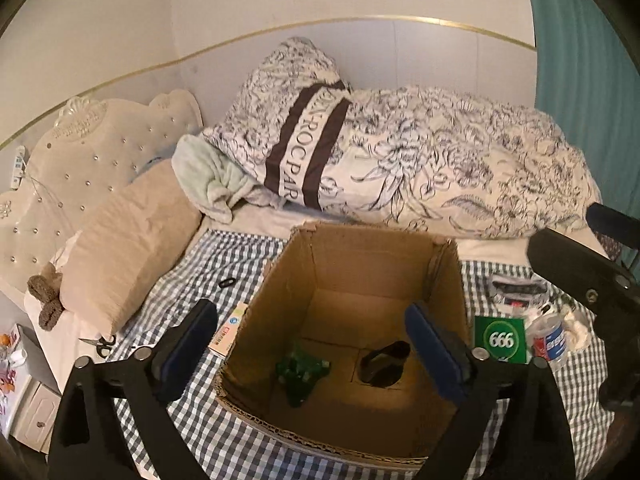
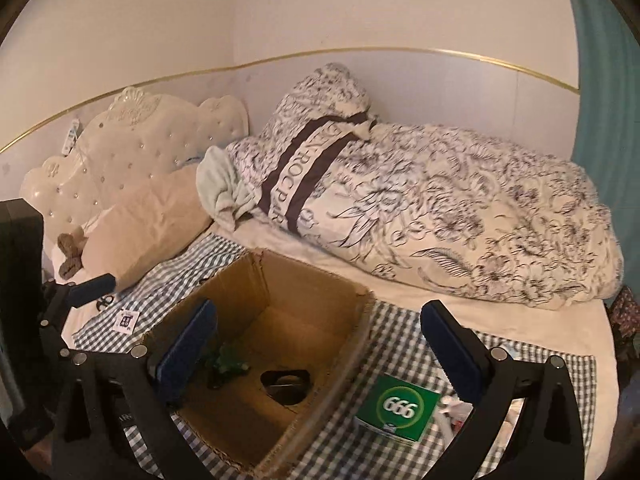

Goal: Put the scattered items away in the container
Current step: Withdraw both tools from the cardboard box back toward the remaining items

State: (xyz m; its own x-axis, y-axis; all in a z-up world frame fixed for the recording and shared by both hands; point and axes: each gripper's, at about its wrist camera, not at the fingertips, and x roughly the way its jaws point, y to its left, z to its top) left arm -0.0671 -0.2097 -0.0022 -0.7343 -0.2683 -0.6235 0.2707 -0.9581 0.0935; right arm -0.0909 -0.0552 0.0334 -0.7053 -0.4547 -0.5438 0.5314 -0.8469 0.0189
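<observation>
Tongs both spread, empty: left tongs (image 1: pixel 312 348) above cardboard box (image 1: pixel 360 264), right tongs (image 2: pixel 320 344) near it. Next, straddle green 666 packet (image 2: pixel 398 406) squarely, right of box on bed.

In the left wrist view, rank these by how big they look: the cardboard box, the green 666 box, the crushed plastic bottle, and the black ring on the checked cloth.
Largest to smallest as they look:
1. cardboard box
2. green 666 box
3. crushed plastic bottle, close to the green box in apparent size, so that order is unsure
4. black ring
</observation>
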